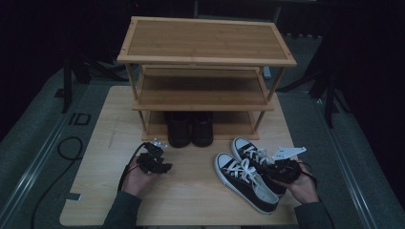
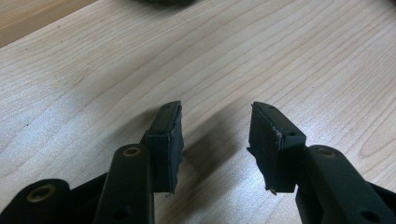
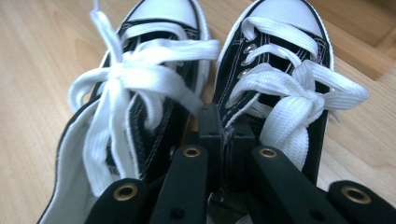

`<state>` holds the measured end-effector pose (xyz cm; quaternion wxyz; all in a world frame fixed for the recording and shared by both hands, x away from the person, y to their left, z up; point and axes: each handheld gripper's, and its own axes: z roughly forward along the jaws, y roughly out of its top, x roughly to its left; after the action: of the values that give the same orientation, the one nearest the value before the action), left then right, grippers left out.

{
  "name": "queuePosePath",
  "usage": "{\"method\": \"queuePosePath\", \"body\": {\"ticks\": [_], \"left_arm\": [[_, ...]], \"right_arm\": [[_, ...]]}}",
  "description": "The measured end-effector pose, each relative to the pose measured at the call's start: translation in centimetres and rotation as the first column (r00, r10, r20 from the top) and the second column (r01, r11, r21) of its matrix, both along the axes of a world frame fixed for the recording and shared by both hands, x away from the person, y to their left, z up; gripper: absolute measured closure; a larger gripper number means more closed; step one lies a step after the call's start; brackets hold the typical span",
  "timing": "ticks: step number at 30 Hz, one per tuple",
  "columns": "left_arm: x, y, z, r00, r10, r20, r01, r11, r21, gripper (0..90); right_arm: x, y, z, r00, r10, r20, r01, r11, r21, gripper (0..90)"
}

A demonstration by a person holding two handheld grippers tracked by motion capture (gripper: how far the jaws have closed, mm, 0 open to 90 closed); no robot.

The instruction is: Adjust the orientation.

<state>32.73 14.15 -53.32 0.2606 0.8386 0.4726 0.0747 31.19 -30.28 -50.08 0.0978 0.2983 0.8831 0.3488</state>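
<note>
Right gripper view shows the right gripper [image 3: 225,133] pinched shut on the inner edges where both sneakers [image 3: 140,107] meet, near their heels. High view shows the left gripper [image 1: 160,160], half open and empty, resting well apart from them; beyond stands the shoe rack [image 1: 205,76].

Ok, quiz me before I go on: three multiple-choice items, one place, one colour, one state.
1. The dark shoes stand on: A) the top shelf B) the bottom shelf C) the floor.
2. The sneakers have laces that are: A) white B) red C) green.
3. The left gripper has its fingers: A) apart, empty B) pinching a lace C) clamped on a shelf.

B: they sit on the rack's lowest board.
A: white in the right gripper view.
A: bare table shows between them.
</note>
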Motion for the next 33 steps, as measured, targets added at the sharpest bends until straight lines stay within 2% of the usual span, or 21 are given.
{"method": "queuePosePath", "body": {"ticks": [7,10,12,17,22,29,32,33], "left_arm": [[0.0,0.0,-0.1,1.0,0.0,-0.002,0.0,1.0,0.004,54.6],[0.0,0.0,-0.1,1.0,0.001,-0.004,-0.001,1.0,0.004,54.6],[0.1,0.0,-0.1,1.0,-0.002,-0.003,0.002,1.0,0.005,54.6],[0.0,0.0,-0.1,1.0,-0.001,-0.003,0.001,1.0,0.005,54.6],[0.0,0.1,-0.1,1.0,0.0,-0.003,0.0,1.0,0.003,54.6],[0.0,0.1,-0.1,1.0,0.002,-0.005,-0.002,1.0,0.0,54.5],[0.0,0.1,-0.1,1.0,0.003,-0.005,-0.003,1.0,-0.002,54.5],[0.0,0.1,-0.1,1.0,0.003,-0.005,-0.003,1.0,-0.002,54.5]], "right_arm": [[-0.3,-0.3,0.3,0.9993,0.037,-0.007,-0.037,0.998,-0.041,88.0],[-0.3,-0.2,0.3,0.999,0.044,-0.006,-0.044,0.998,-0.045,88.0],[-0.3,0.0,0.4,0.9984,0.054,-0.018,-0.055,0.997,-0.06,86.7],[-0.3,0.1,0.6,0.998,0.053,-0.034,-0.056,0.995,-0.086,81.1],[-0.5,0.5,1.2,0.998,0.041,-0.049,-0.047,0.991,-0.124,71.3],[-0.5,0.3,1.6,0.9977,0.013,-0.066,-0.02,0.993,-0.117,64.0],[-0.7,0.3,1.8,0.9974,-0.002,-0.072,-0.006,0.994,-0.11,56.7],[-0.7,0.3,1.8,0.9974,-0.002,-0.072,-0.006,0.994,-0.11,56.7]]}}
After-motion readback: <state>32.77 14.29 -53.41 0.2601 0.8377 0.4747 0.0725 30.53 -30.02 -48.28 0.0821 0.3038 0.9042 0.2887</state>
